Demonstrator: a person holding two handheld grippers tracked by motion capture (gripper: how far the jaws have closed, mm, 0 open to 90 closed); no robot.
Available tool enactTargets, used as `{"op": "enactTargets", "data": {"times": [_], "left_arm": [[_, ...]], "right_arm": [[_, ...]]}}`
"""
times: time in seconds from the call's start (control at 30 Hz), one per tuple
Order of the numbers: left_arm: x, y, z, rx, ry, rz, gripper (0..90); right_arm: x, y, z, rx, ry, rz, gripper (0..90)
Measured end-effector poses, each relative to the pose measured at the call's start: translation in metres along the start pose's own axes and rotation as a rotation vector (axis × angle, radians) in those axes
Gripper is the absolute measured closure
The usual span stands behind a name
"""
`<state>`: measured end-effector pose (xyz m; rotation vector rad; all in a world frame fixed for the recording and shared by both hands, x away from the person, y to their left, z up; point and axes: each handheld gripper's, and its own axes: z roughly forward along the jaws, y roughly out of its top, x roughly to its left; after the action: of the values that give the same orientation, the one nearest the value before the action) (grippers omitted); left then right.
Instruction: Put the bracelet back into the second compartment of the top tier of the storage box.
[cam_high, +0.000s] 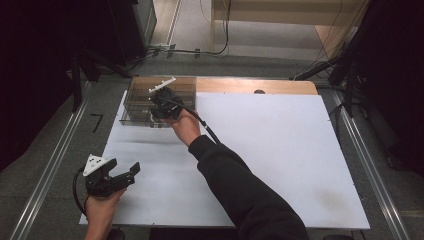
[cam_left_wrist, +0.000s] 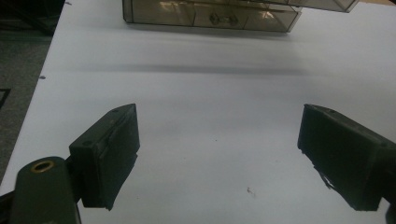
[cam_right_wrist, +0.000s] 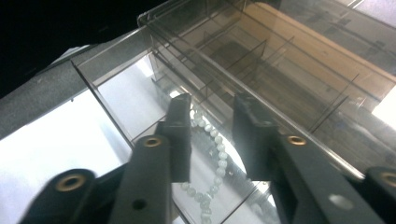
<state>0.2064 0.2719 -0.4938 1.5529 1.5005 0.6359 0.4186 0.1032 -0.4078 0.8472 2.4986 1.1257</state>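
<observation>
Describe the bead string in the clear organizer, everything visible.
The bead string is a strand of small, round, pale greenish-white beads, glossy like glass or stone. It lies loosely curved on the floor of an open compartment of the smoky clear plastic organizer. The right gripper hangs over it, fingers apart on either side, not pressing it. Its lower end runs out of view.

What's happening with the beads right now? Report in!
Right gripper open over the bead string, pads not pressing on it. Beads lying in the clear organizer box. Left gripper open, idle above the white table. Nothing in the way.
</observation>
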Motion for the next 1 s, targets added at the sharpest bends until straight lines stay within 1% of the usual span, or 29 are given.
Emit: {"op": "enactTargets", "data": {"times": [0.1,0.13,0.27,0.3,0.43,0.53,0.63,0.77,0.9,1.0], "left_arm": [[0.000,0.000,0.000,0.001,-0.001,-0.002,13.2],[0.000,0.000,0.000,0.001,-0.001,-0.002,13.1],[0.000,0.000,0.001,0.004,-0.001,0.000,13.2],[0.000,0.000,0.001,0.005,-0.001,0.000,13.2],[0.000,0.000,0.001,0.007,0.000,0.000,13.2],[0.000,0.000,0.001,0.007,0.001,-0.003,13.1],[0.000,0.000,0.002,0.007,0.000,-0.002,13.2],[-0.001,0.000,0.002,0.006,0.000,0.000,13.1],[-0.001,0.000,0.002,0.008,0.002,0.001,13.1],[-0.001,0.000,0.002,0.010,0.004,0.001,13.2]], "right_arm": [[0.000,-0.002,-0.001,-0.001,0.008,-0.001,55.4],[-0.001,-0.003,-0.001,0.004,0.011,-0.008,53.6],[-0.001,-0.005,-0.006,-0.002,0.024,-0.005,42.5],[-0.001,-0.005,-0.008,-0.006,0.024,-0.012,40.2],[-0.003,-0.008,-0.015,-0.024,0.030,0.002,35.4],[-0.005,-0.012,-0.023,-0.041,0.021,-0.001,27.4],[-0.005,-0.018,-0.031,-0.053,0.019,-0.005,23.6],[-0.006,-0.026,-0.047,-0.068,0.039,0.000,20.7],[-0.008,-0.037,-0.064,-0.082,0.048,-0.013,19.3],[-0.011,-0.047,-0.077,-0.091,0.052,-0.009,18.8]]}}
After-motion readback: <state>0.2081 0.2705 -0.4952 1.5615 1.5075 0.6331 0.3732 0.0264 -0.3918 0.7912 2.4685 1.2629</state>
